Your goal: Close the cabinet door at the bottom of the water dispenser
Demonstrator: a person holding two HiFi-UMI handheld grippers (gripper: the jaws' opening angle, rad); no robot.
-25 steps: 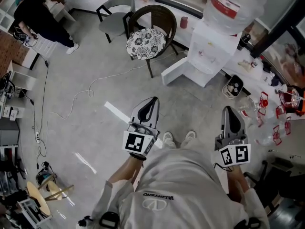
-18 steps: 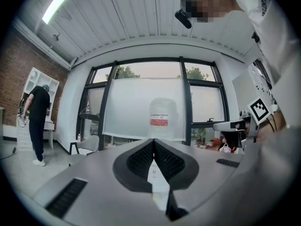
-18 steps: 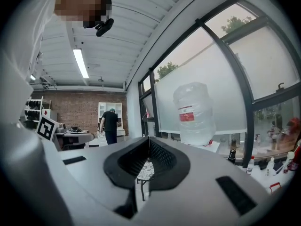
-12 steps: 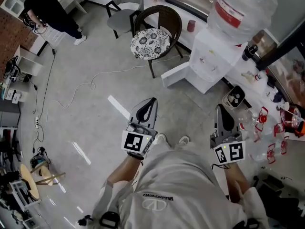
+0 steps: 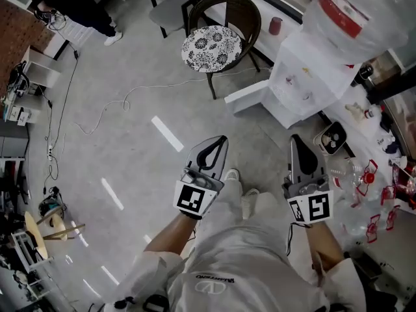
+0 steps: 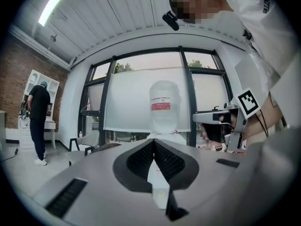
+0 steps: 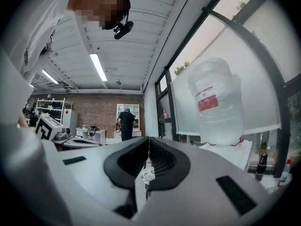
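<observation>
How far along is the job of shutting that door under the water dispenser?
Nothing looks done: the cabinet door stands swung open from the water dispenser. In hand: the left gripper and right gripper, both shut and empty, hang short of it. Remaining: reach the door and push it closed.

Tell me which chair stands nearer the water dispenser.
The dark chair with the patterned cushion, close by the open door of the water dispenser; the grey chair stands farther off, behind it.

dark wicker chair (image 5: 229, 5) with patterned cushion (image 5: 211, 49), white floor cable (image 5: 127, 103), perhaps red clips (image 5: 369, 173)
</observation>
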